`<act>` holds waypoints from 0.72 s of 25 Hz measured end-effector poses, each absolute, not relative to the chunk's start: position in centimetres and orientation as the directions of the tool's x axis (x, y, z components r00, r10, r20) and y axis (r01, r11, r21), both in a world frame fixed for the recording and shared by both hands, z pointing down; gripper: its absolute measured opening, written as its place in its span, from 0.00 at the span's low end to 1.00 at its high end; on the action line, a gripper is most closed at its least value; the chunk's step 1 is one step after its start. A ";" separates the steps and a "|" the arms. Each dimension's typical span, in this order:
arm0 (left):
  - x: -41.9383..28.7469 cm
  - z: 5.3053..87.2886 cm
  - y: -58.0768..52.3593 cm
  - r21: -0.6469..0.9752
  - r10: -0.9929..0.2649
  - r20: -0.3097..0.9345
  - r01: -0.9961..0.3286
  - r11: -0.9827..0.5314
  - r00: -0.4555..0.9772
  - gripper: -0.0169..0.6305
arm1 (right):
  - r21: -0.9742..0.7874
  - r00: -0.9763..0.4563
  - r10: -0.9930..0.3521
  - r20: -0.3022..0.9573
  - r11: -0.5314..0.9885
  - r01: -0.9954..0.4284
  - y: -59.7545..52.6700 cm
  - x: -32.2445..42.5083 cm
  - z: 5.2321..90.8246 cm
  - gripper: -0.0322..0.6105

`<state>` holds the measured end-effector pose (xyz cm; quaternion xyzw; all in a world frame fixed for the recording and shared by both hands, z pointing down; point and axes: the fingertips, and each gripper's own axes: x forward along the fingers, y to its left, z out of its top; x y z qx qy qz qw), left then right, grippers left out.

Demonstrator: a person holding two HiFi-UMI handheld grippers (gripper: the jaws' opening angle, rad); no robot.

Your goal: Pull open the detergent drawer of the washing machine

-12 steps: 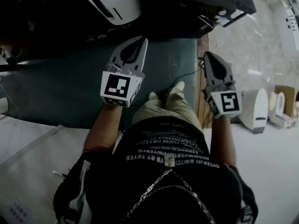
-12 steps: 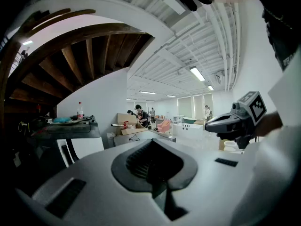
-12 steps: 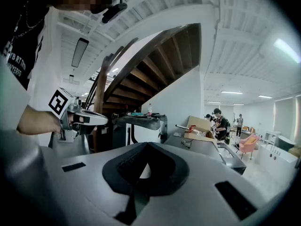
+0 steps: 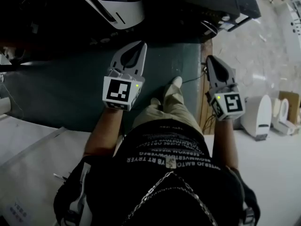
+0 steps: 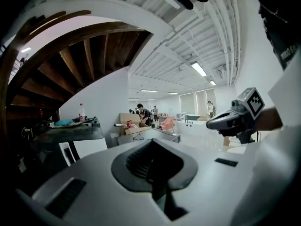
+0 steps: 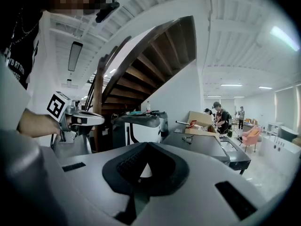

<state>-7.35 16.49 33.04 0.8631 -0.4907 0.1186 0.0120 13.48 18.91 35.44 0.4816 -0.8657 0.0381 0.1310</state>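
Note:
In the head view my left gripper (image 4: 138, 46) and right gripper (image 4: 210, 60) are held side by side in the air, pointing forward over a dark green floor mat (image 4: 61, 88). Both are shut and hold nothing. A white appliance with a dark top (image 4: 117, 6) stands ahead of the left gripper, and I cannot make out a detergent drawer on it. In the left gripper view its jaws (image 5: 157, 175) are shut and the right gripper (image 5: 217, 122) hangs at the right. In the right gripper view its jaws (image 6: 138, 173) are shut, with the left gripper (image 6: 94, 119) at the left and the appliance (image 6: 141, 128) beyond.
A wooden staircase (image 6: 155, 65) rises overhead. A dark desk (image 6: 211, 149) with a cardboard box (image 6: 200, 119) stands to the right of the appliance. White toilets (image 4: 258, 109) sit on the pale floor at the right. People stand far back (image 6: 218, 114). My own shoe (image 4: 173, 91) is between the grippers.
Both grippers stay shut and in nearly the same place. The shoe between them has edged slightly forward.

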 end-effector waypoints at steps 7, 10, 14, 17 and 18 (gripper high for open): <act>-6.3 33.1 12.3 -0.104 -0.853 0.222 -0.858 -0.503 0.473 0.03 | 0.028 -0.517 -0.811 0.274 0.544 -0.839 14.0 14.3 35.9 0.05; -6.2 33.3 10.5 -0.095 -0.853 0.229 -0.862 -0.499 0.469 0.03 | 0.025 -0.530 -0.802 0.276 0.558 -0.830 11.9 14.3 36.1 0.05; -5.7 33.8 7.9 -0.079 -0.851 0.242 -0.865 -0.496 0.466 0.03 | 0.026 -0.558 -0.790 0.253 0.582 -0.813 8.9 14.0 35.6 0.05; -5.4 33.9 6.5 -0.072 -0.848 0.245 -0.863 -0.500 0.471 0.03 | 0.028 -0.562 -0.782 0.268 0.590 -0.807 7.3 14.0 35.8 0.05; -5.4 34.0 6.1 -0.070 -0.848 0.247 -0.864 -0.499 0.470 0.03 | 0.029 -0.567 -0.778 0.271 0.595 -0.803 6.9 13.9 35.9 0.05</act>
